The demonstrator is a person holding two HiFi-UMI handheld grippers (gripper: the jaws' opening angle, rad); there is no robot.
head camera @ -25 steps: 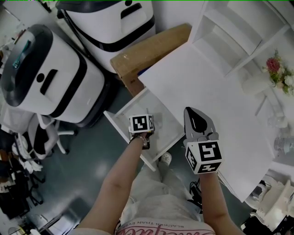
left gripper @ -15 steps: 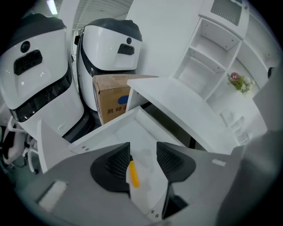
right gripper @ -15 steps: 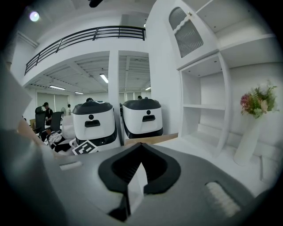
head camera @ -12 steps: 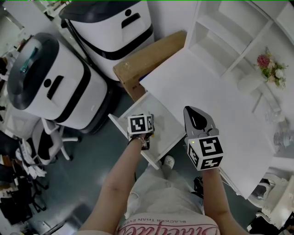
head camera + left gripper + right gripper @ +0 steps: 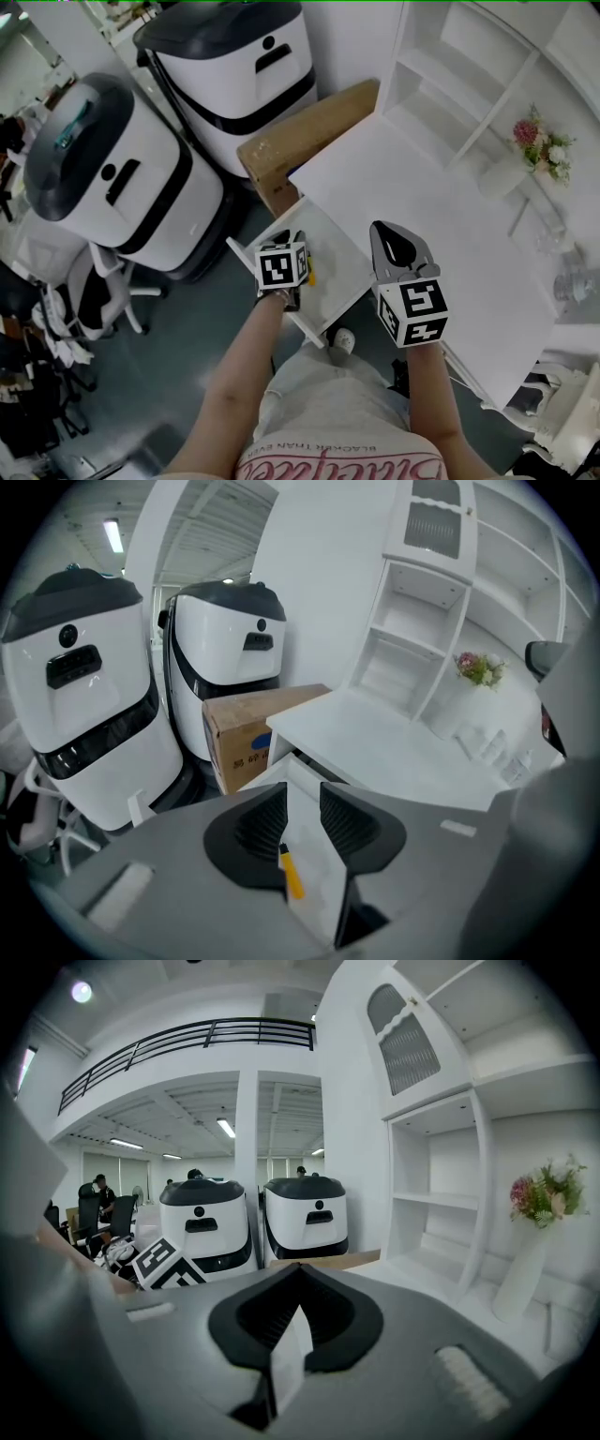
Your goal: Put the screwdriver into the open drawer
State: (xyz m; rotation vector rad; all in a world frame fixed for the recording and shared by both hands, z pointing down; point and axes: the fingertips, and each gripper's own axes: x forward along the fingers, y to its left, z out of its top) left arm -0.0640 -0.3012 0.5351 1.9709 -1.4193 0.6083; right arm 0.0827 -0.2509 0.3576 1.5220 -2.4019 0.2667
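A white worktop (image 5: 422,206) meets a tall white shelving unit (image 5: 469,66) set against a white wall. A vase of pink flowers (image 5: 536,148) stands at the worktop's far side. A brown cardboard box (image 5: 300,131) lies at the worktop's end. Beyond it, a large white-and-black machine (image 5: 112,178) and a second machine (image 5: 234,66) stand on the dark grey-green floor (image 5: 178,347), with a white swivel chair (image 5: 117,281) close by. Overhead are ceiling strip lights (image 5: 225,1127) and a black-railed gallery (image 5: 187,1035).

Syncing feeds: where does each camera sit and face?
Left gripper view: rides the left claw, looking down between empty, just-closing jaws at the screwdriver in the drawer.
Right gripper view: rides the right claw, facing forward past shut jaws toward white machines.
Head view: overhead, looking down on both forearms and claws.
Head view and left gripper view share the cardboard box.
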